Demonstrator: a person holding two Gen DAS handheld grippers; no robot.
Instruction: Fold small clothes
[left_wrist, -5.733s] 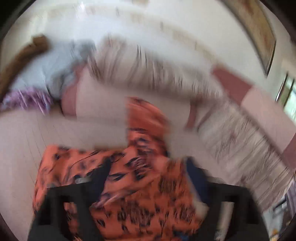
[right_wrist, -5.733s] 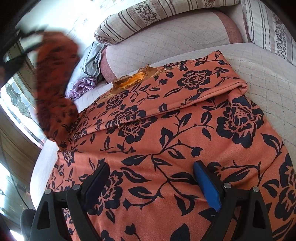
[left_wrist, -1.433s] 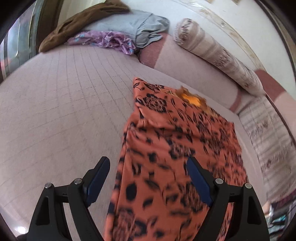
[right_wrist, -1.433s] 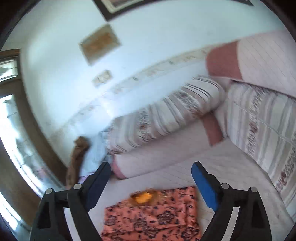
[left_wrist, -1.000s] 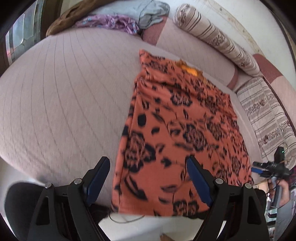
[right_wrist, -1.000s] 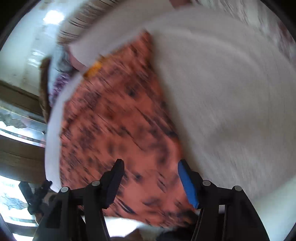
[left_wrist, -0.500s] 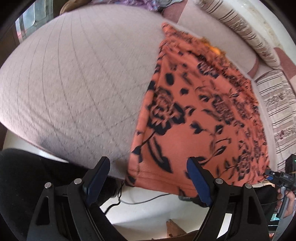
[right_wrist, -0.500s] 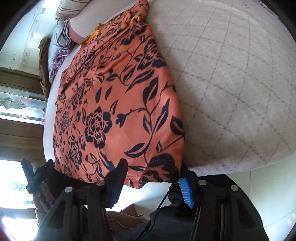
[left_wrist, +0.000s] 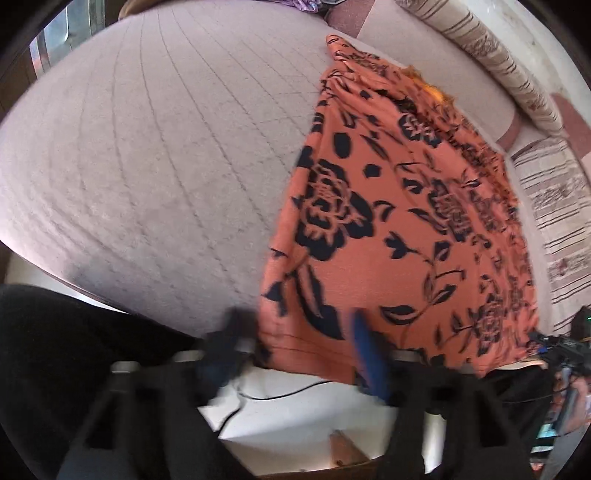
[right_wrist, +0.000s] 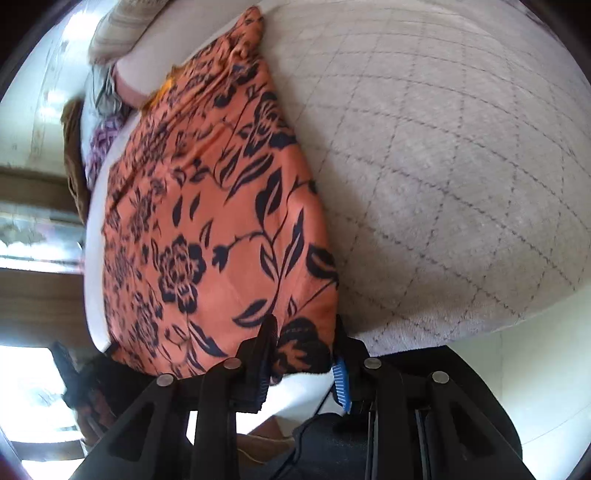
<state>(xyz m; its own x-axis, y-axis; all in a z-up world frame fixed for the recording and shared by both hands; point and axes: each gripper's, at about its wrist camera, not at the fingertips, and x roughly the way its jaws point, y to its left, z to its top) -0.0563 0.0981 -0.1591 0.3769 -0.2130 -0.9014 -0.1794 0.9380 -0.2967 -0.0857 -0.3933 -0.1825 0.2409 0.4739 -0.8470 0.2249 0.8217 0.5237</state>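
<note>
Left wrist view: the left claw (left_wrist: 295, 343) is hanging at the near edge of the bed (left_wrist: 147, 155), pointing steeply down. Its fingers are straddling the near left corner of the orange floral garment (left_wrist: 406, 221), and the jaws are closing, with the hem corner between them. The fingers are blurred, so it is hard to say whether the pads are pressing yet; they appear to be standing spread with cloth in the gap. The garment is lying flat on the quilted bed cover, its long axis running away from the claw toward the striped bolster (left_wrist: 491, 48) at the far side, and its near hem is drooping just over the bed's edge. At the far right of this view the other claw is showing small by the opposite hem corner.

Right wrist view: the right claw (right_wrist: 303, 354) is sitting at the near right corner of the same garment (right_wrist: 207, 206). Its jaws are closing and are already narrow, with the dark-flowered hem corner bunching between the fingers and looking pinched. The garment is stretching away from this claw toward the bolster, with bare bed cover (right_wrist: 461, 166) beside it.

Each claw is nearest its own hem corner, so the coming move likely turns on carrying both corners away along the long axis toward the far end.
</note>
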